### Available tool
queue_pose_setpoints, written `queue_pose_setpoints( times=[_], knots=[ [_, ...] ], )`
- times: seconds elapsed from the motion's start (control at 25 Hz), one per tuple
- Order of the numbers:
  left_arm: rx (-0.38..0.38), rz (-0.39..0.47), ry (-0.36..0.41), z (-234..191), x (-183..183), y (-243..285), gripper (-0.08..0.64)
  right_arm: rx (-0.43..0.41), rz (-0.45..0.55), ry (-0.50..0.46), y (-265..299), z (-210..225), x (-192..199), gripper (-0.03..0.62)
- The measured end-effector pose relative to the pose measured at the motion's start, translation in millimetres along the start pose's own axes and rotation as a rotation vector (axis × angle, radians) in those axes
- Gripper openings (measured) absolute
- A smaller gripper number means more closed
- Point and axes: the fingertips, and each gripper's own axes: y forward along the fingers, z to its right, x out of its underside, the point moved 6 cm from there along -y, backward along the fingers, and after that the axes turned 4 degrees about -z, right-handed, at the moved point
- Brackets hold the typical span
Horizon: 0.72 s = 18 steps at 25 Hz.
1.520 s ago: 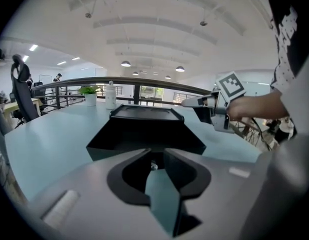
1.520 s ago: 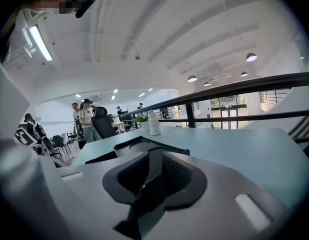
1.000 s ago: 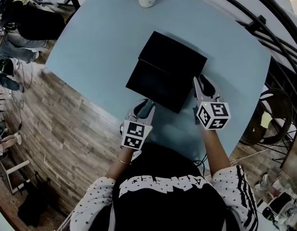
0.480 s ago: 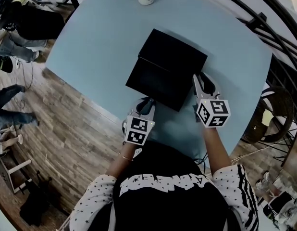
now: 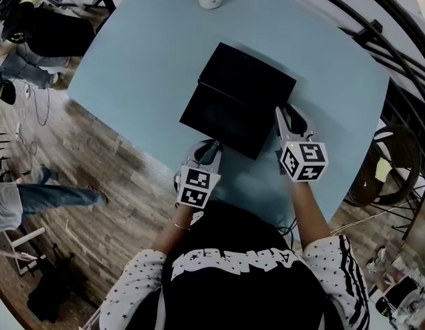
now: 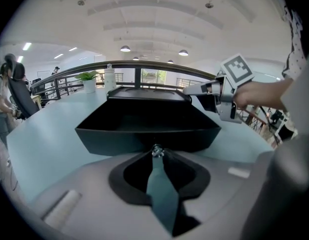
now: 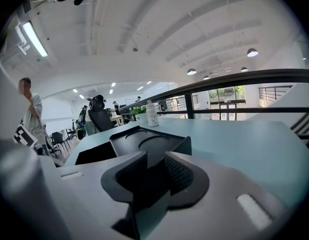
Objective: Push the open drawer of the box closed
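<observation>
Drawer (image 5: 223, 119) is still standing open of box (image 5: 248, 81); left gripper (image 5: 211, 148) is waiting at drawer front, fingers together; right gripper (image 5: 287, 115) fingers have just been opening wide, empty.

Left gripper (image 6: 155, 152) pinched, right gripper (image 7: 154, 160) agape (just widening)

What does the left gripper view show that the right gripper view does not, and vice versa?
Only the left: the drawer front-on, the marker cube of the right claw and its hand. Only the right: that claw's jaws, which have just been opening, nothing between them; round recesses atop the box; a standing person. Both: box, white bottle, table.
</observation>
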Motion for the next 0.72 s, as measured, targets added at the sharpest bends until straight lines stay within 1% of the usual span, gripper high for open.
queue_pose_setpoints(
  times=[0.36,0.72],
  knots=[
    [0.006,0.019,-0.012,2.9,-1.9,-2.6,0.0,-0.01,0.008,0.001,0.0,2.2,2.4,0.092],
    [-0.002,0.004,-0.018,2.0,-6.9,-2.7,0.0,-0.016,0.002,-0.008,-2.0,3.1,0.9,0.094]
  ],
)
